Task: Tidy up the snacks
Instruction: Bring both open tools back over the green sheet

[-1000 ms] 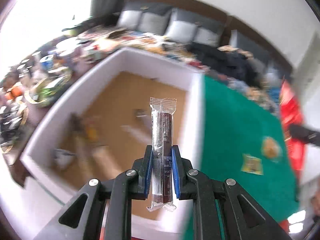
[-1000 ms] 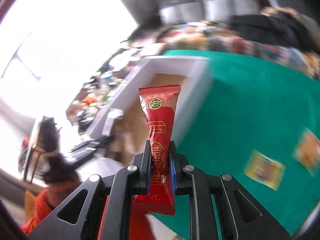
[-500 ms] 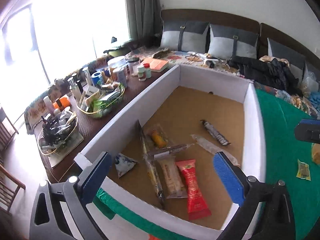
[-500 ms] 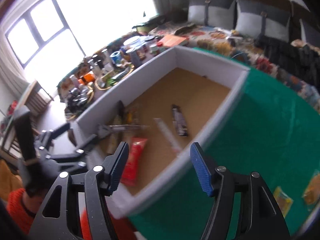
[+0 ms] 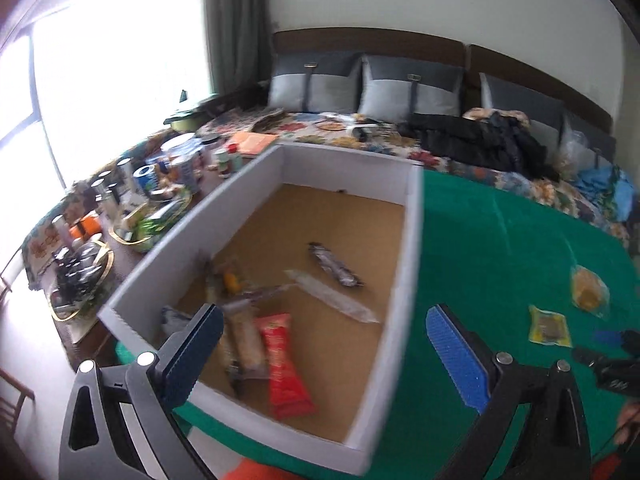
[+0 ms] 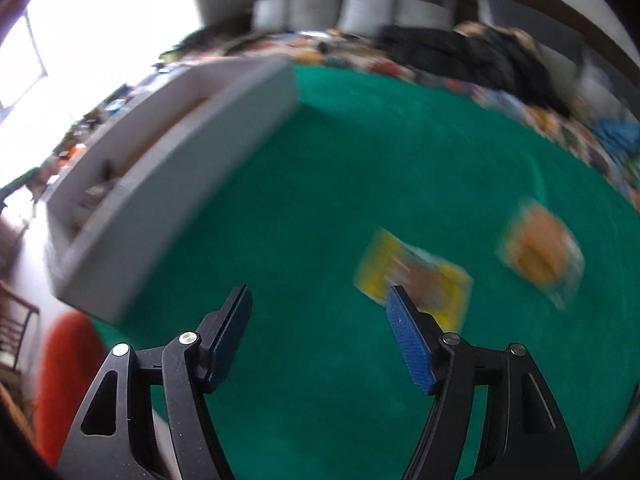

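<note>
A white box [image 5: 412, 240] with a brown floor holds several snacks, among them a red packet [image 5: 286, 368], a dark bar [image 5: 334, 270] and a clear sleeve [image 5: 332, 296]. My left gripper [image 5: 320, 344] is open and empty above the box's near end. On the green cloth lie a yellow packet [image 5: 549, 325] [image 6: 416, 276] and an orange snack in clear wrap [image 5: 588, 286] [image 6: 540, 256]. My right gripper [image 6: 320, 332] is open and empty over the cloth, its right finger just short of the yellow packet. The box [image 6: 168, 176] lies to its left.
A side table [image 5: 120, 216] left of the box carries jars, cans and trays. A sofa [image 5: 400, 92] with grey cushions and dark clothing runs behind. The right gripper's tip [image 5: 612, 360] shows at the left view's right edge.
Both grippers let go of their snacks over the box and opened. The right gripper then swung right, out over the green cloth toward the yellow packet. The left gripper shifted slightly right.
</note>
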Available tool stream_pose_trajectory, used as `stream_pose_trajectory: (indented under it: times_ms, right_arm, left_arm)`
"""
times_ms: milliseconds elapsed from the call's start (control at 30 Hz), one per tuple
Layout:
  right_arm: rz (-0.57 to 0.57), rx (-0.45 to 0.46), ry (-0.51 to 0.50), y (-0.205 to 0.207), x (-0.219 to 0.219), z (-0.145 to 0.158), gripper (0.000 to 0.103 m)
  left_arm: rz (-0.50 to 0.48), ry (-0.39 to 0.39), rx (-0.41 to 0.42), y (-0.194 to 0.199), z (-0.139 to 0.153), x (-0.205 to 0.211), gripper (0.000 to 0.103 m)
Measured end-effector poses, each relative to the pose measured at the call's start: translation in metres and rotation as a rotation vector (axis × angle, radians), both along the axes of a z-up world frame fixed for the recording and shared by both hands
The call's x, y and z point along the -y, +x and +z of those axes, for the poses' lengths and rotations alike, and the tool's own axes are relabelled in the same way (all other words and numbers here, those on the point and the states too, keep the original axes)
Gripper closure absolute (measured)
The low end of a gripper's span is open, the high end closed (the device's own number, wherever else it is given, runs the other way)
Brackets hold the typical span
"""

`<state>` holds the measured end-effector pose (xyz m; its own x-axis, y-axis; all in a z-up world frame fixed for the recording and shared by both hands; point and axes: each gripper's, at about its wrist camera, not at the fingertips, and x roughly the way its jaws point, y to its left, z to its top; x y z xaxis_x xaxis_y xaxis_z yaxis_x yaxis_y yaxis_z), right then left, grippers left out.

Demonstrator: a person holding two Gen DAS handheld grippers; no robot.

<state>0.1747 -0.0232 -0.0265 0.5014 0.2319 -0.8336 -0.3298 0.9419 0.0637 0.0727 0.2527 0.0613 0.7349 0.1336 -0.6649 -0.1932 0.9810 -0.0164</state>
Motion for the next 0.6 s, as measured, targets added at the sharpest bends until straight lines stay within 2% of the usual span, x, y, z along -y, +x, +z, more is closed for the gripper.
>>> stream_pose_trajectory:
  times_ms: [133,200,267,300,433,533,600]
  right_arm:
    - [-0.143,0.022,-0.08,-0.032,0.076,-0.047,0.03]
    - [-0.192,0.047,-0.128,-0.049,0.104,-0.064,0.03]
    - [-0.23,0.064,-0.174,-0.061,0.13,-0.08,0.03]
    - [-0.245,0.067,-0.185,-0.064,0.14,-0.086,0.028]
    - [-0.283,0.119,-0.121,-0.071,0.17,-0.09,0.02]
    - [-0.303,0.127,-0.042,-0.066,0.18,-0.094,0.015]
    - [-0.301,0.125,-0.061,-0.065,0.176,-0.094,0.014]
  left_arm:
    - [-0.147,-0.072,-0.023,-0.009,-0.013,0.048,0.002]
    - [-0.252,-0.108,-0.071,-0.01,-0.031,0.081,0.001]
    - [-0.341,-0.111,-0.139,-0.007,-0.057,0.118,0.001]
    - [-0.383,-0.094,-0.177,-0.005,-0.073,0.139,0.001]
    - [-0.51,-0.014,-0.314,0.002,-0.127,0.198,0.001]
    - [-0.652,0.059,-0.365,0.004,-0.145,0.231,0.001]
    - [-0.8,0.165,-0.386,0.011,-0.148,0.257,0.001]
